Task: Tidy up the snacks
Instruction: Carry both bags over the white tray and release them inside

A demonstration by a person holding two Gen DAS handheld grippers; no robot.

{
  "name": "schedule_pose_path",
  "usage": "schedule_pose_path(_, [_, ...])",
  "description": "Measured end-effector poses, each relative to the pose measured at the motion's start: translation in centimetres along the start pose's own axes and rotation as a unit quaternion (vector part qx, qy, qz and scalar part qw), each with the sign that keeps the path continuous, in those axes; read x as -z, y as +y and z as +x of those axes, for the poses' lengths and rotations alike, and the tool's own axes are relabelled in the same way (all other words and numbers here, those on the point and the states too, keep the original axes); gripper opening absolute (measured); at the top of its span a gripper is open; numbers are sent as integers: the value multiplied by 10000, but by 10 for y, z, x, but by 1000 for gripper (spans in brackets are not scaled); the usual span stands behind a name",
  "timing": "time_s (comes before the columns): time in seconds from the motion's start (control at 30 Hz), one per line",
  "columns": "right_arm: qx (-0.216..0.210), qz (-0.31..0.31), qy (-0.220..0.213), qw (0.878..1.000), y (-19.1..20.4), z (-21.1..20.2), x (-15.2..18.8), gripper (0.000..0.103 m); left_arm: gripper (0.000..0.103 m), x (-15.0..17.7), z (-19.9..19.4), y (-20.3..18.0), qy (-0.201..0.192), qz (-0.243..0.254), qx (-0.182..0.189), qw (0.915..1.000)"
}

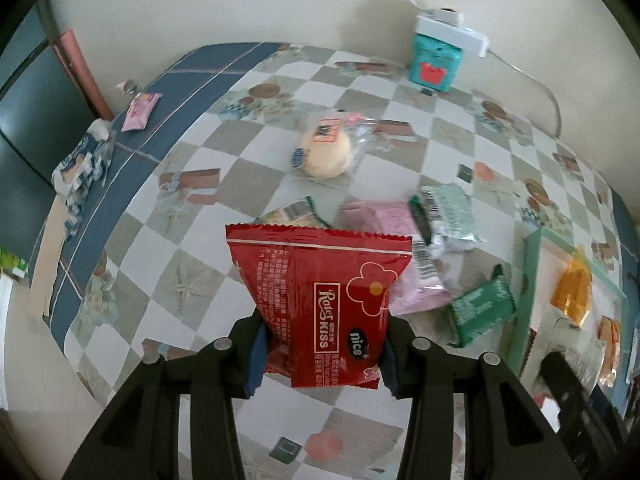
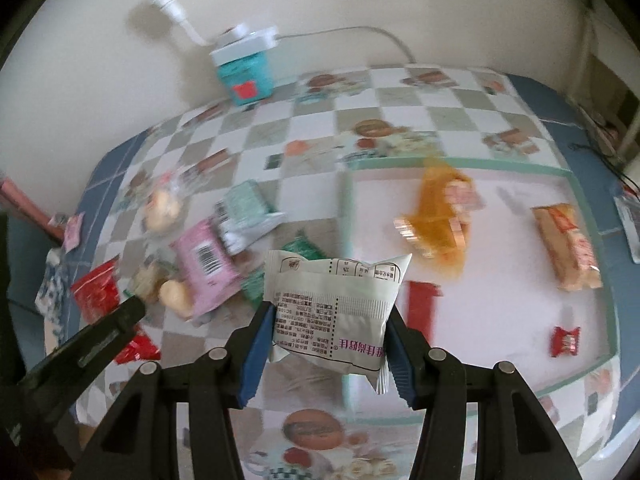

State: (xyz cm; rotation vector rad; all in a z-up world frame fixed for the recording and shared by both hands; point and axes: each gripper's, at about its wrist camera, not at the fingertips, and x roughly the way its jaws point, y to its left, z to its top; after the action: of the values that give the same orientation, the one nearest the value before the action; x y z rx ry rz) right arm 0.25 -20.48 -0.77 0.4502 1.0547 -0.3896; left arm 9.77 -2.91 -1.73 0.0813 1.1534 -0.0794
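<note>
A red snack packet point(image 1: 320, 304) stands pinched between the blue pads of the left hand-held gripper point(image 1: 320, 356), lifted clear of the checkered table point(image 1: 192, 280), its sealed top edge pointing away from the camera. The right hand-held gripper point(image 2: 326, 344) is clamped likewise on a white snack packet point(image 2: 336, 312) (printed panel facing the lens), held above the near edge of a mint-rimmed tray point(image 2: 520, 168). On the tray lie an orange packet point(image 2: 438, 220), a tan wrapped bar point(image 2: 566, 246) and a small red candy point(image 2: 565, 341). Left of the tray, a pink packet point(image 2: 204, 264) and green packets point(image 1: 482, 306) sit bunched together on the table; a wrapped bun point(image 1: 326, 150) lies apart, nearer the wall.
</note>
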Motion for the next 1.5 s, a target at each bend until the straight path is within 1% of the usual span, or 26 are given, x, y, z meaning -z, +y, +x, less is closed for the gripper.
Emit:
schedule_pose_path(0.23, [278, 618, -86, 9977, -56, -5, -10, 56, 47, 4, -9, -43, -52, 453, 170, 9988])
schedule_pose_path(0.33, [378, 814, -117, 9959, -76, -7, -13, 56, 47, 3, -12, -69, -65, 694, 347, 9970])
schedule_pose_path(0.43, [420, 981, -105, 9942, -94, -4, -18, 56, 48, 0, -13, -99, -103, 1012, 560, 9932])
schedule_pose_path(0.57, [454, 1142, -55, 9924, -114, 4, -24, 56, 48, -3, -7, -133, -151, 1395, 607, 9882])
schedule_pose_path(0.7, [481, 1297, 9, 9904, -129, 13, -29, 56, 48, -4, 4, -169, -181, 1839, 694, 9803])
schedule_pose_path(0.8, [505, 1362, 62, 9894, -138, 18, -30, 56, 48, -5, 11, -190, -215, 2054, 749, 9756])
schedule_pose_path(0.9, [532, 1439, 120, 9881, -146, 24, -31, 56, 48, -7, 19, -206, -222, 2164, 743, 9732])
schedule_pose_path(1.07, [612, 1520, 170, 9863, -155, 30, -32, 56, 48, -3, 31, -227, -163, 2340, 754, 9692])
schedule_pose_path(1.27, [726, 1624, 222, 9838, -165, 31, -30, 56, 48, 9, 33, -250, -205, 2609, 858, 9613])
schedule_pose_path(1.37, [743, 1683, 221, 9827, -171, 30, -30, 56, 49, 11, 36, -251, -89, 2618, 862, 9612])
schedule_pose_path(1.43, [786, 1688, 241, 9822, -171, 30, -30, 58, 50, 10, 35, -250, -89, 2606, 857, 9616])
schedule_pose_path(1.47, [799, 1686, 245, 9821, -171, 29, -30, 58, 51, 9, 33, -249, -90, 2595, 844, 9620])
schedule_pose_path(1.5, [817, 1681, 253, 9821, -171, 29, -31, 59, 59, 8, 32, -247, -73, 2572, 851, 9626])
